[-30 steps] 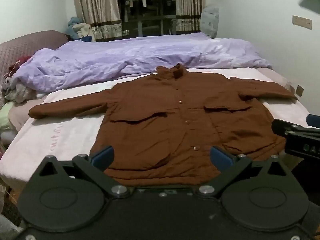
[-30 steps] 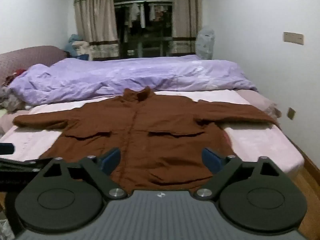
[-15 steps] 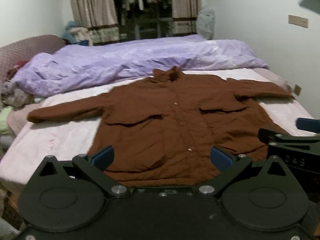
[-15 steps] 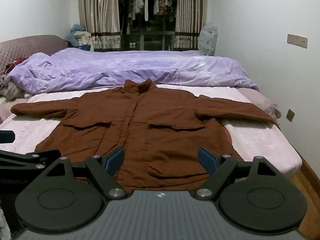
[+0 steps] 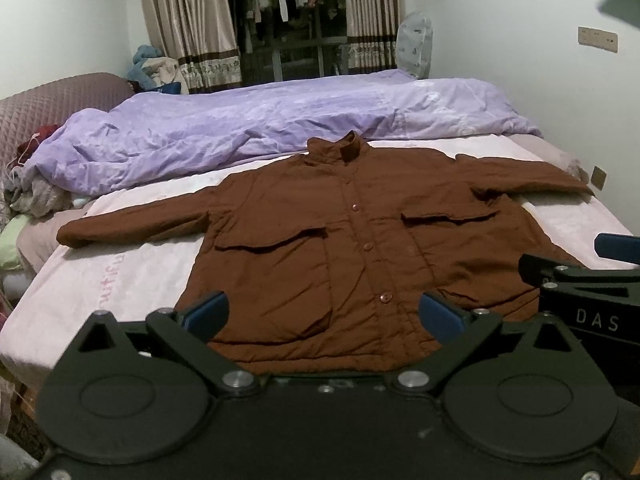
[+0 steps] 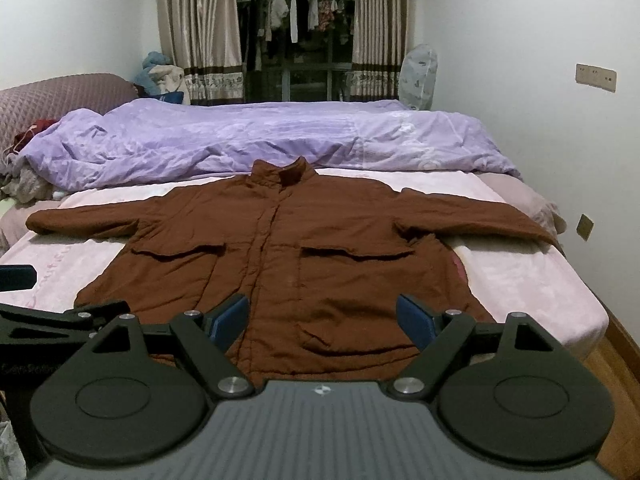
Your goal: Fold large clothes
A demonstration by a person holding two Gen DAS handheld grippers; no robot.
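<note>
A large brown jacket (image 5: 340,240) lies flat and face up on the pink bed sheet (image 5: 120,280), sleeves spread to both sides, collar toward the far side. It also shows in the right wrist view (image 6: 304,256). My left gripper (image 5: 324,314) is open and empty, held just before the jacket's hem. My right gripper (image 6: 322,318) is open and empty, also just before the hem. Each gripper shows at the edge of the other's view: the right one (image 5: 580,276) and the left one (image 6: 60,312).
A rumpled purple duvet (image 5: 260,128) lies across the far half of the bed. A mauve headboard (image 5: 52,100) and a pile of clothes (image 5: 28,192) are at the left. A white wall (image 6: 540,120) runs along the right; wood floor (image 6: 616,364) shows beside the bed.
Both views have drawn slightly closer to the bed and tilted up a little. The jacket has not moved. Both grippers stay open.
</note>
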